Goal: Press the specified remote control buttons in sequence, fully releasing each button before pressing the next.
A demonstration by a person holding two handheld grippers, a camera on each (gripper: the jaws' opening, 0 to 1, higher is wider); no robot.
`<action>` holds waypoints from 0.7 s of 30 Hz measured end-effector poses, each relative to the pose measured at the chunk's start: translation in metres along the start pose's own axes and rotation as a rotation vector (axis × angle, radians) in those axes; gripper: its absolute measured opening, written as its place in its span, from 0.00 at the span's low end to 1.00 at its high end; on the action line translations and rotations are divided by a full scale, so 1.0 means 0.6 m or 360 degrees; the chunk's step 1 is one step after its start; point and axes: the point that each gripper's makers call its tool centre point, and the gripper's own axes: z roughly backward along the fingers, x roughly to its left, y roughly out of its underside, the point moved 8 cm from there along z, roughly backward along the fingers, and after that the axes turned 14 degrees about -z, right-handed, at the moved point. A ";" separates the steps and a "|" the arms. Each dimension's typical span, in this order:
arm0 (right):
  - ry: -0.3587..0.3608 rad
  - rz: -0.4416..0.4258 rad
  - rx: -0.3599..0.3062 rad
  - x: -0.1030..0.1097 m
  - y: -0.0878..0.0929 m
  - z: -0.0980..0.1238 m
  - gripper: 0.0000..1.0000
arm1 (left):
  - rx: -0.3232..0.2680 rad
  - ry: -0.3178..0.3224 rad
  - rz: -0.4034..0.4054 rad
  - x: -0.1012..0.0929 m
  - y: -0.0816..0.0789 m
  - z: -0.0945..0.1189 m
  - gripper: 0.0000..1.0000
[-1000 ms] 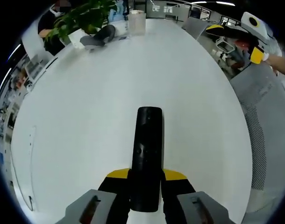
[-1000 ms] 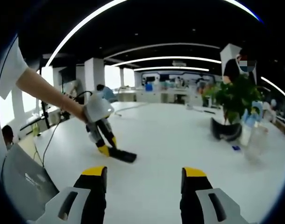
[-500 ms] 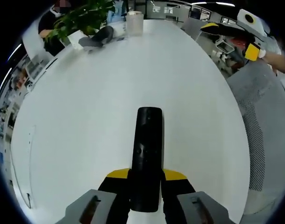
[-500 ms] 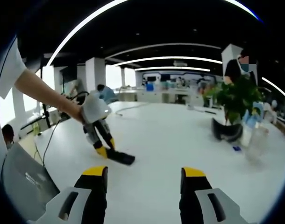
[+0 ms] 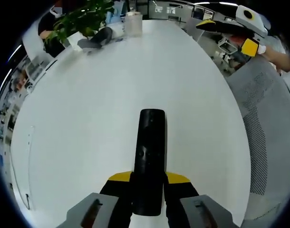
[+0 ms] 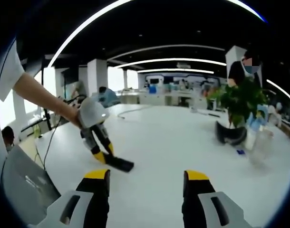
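1. Since 1 s ago: my left gripper [image 6: 103,156] shifted left in the right gripper view.
2. Left jaws pinch the remote [image 5: 149,159] on the table [image 5: 88,118].
3. Right gripper [image 6: 147,190]: spread, held above the table.

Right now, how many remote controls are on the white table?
1. The black remote control lies on the white table, clamped between the left gripper jaws. Others may be hidden.

Left gripper [image 5: 148,180] and right gripper [image 6: 145,183]: grey bodies, black jaws (yellow-tipped); white short sleeve [image 6: 9,71].
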 end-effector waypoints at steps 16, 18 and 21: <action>0.0019 -0.0005 -0.0015 -0.003 -0.003 0.002 0.59 | -0.0014 -0.0006 0.0032 -0.020 0.000 0.002 0.24; 0.0021 -0.0003 -0.0015 -0.003 -0.003 0.002 0.59 | -0.0021 -0.0007 0.0034 -0.023 0.000 0.003 0.24; 0.0021 0.0001 -0.0013 -0.002 -0.003 0.002 0.59 | -0.0029 -0.0005 0.0037 -0.028 0.001 0.003 0.24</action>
